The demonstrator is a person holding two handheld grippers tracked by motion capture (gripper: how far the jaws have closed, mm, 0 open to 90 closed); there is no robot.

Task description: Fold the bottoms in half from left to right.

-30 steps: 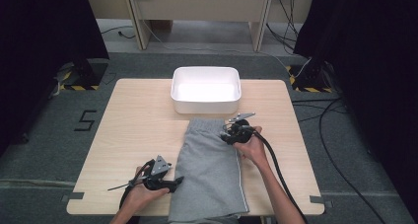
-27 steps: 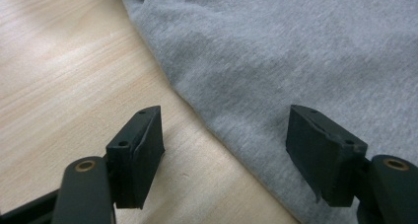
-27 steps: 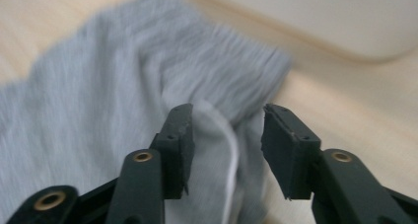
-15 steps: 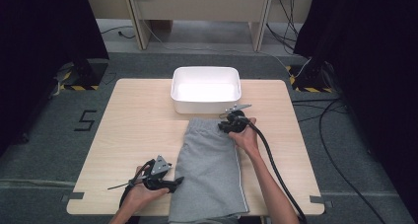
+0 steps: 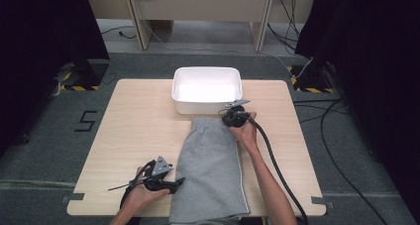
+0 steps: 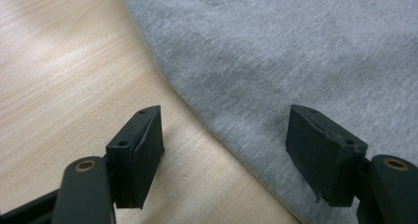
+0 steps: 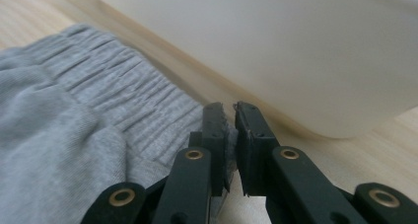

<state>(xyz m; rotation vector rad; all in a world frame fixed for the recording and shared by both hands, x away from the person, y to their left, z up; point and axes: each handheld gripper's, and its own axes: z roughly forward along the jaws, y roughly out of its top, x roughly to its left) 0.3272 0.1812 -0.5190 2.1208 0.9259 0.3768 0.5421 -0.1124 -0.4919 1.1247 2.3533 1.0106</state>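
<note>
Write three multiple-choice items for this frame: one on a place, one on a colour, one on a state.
1. Where is the white tub?
A. beyond the grey shorts
B. on the floor
C. on top of them

2. What colour are the shorts?
A. blue
B. grey
C. red

3. How do the left gripper's jaws stand?
A. clamped on the tub
C. shut on cloth
B. open over the shorts' edge

A: the high view shows it past the waistband. B: grey fabric in every view. B: the jaws stand apart in the left gripper view.
</note>
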